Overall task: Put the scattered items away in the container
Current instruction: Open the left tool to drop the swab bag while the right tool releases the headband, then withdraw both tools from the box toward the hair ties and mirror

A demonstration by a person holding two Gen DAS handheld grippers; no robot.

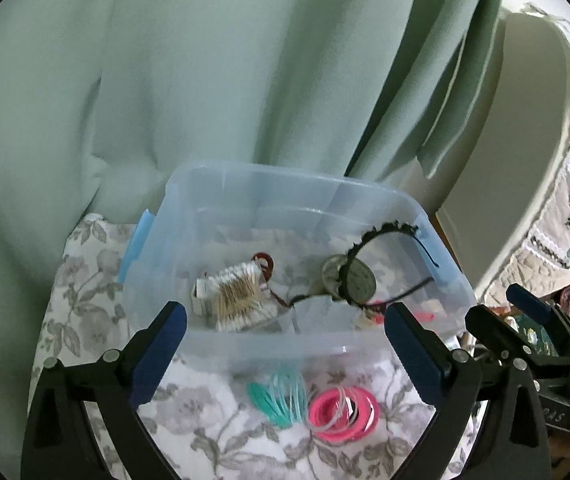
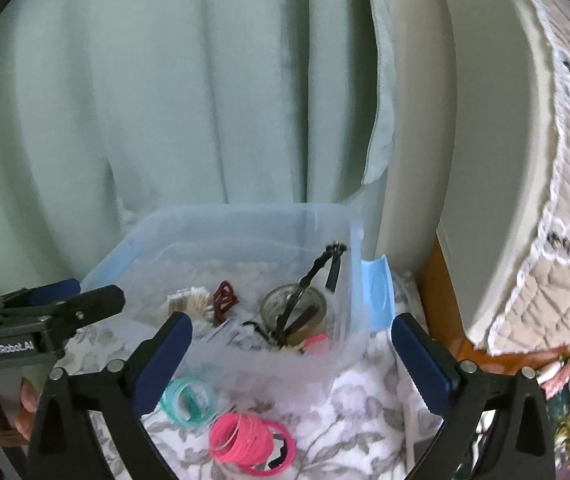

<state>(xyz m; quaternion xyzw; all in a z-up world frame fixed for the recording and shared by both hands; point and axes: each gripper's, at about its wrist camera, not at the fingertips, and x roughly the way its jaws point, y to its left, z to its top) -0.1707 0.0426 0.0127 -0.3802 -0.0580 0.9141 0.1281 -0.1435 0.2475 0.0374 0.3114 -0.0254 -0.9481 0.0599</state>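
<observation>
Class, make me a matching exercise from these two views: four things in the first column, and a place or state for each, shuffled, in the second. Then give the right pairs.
Things
1. Pink hair ties
2. Cotton swabs
3. Black headband
4. Left tongs

Places or states
A. Propped against the right wall inside the clear container
B. Lying on the container floor, left side
C. Open, nothing between them
D. On the floral cloth, outside the container

Pairs: 1-D, 2-B, 3-A, 4-C
</observation>
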